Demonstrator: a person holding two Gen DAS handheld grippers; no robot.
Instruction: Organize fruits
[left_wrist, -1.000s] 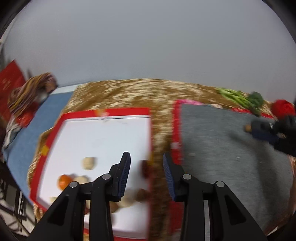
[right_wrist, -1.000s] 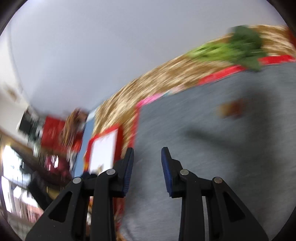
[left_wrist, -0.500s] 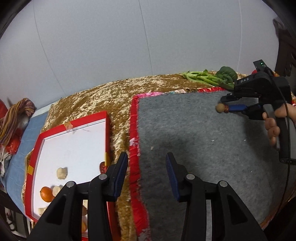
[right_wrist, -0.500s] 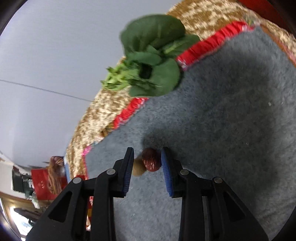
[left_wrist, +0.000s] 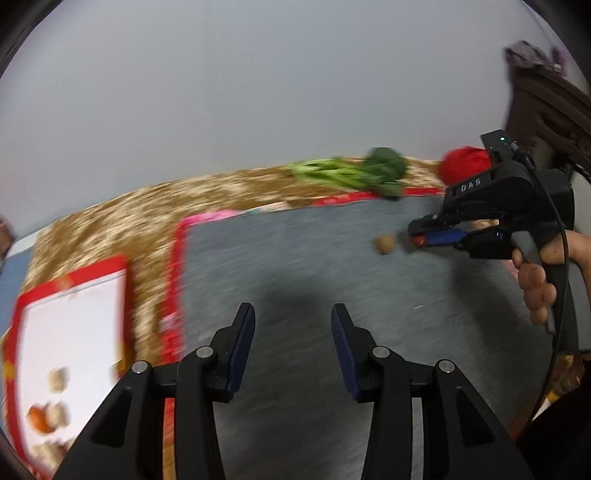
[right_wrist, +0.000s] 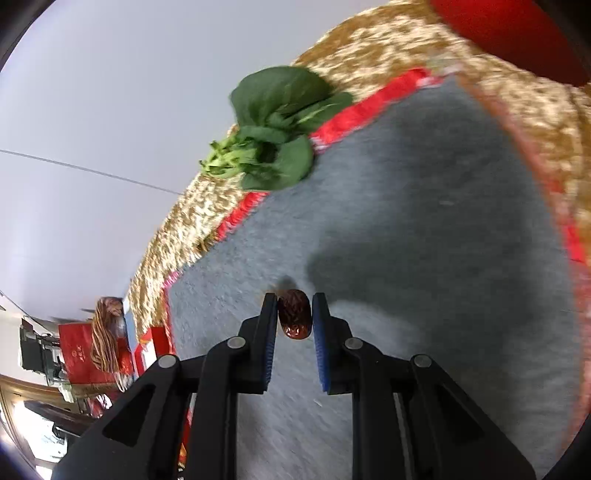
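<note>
- The red date (right_wrist: 293, 314) is now squeezed between the pads of our right claw (right_wrist: 294, 314), right over the grey mat (right_wrist: 424, 221). Half a second ago it sat loosely in the gap next to a little tan fruit; now the blue pads press both its sides.
- That tan round fruit (left_wrist: 385, 244) got left behind on the mat, just beside the claw tips, so we reckon it needs its own trip.
- So the pick looks done, and what's left is hauling the date to the white tray (left_wrist: 74, 321) way over on the left, where an orange (left_wrist: 37, 419) and some pale fruits already sit.
- Our left claw (left_wrist: 293, 345) swung toward the mat; it's wide apart, holding nothing, hovering.
- Leafy greens (right_wrist: 273, 125) lie at the mat's far edge, untouched.
</note>
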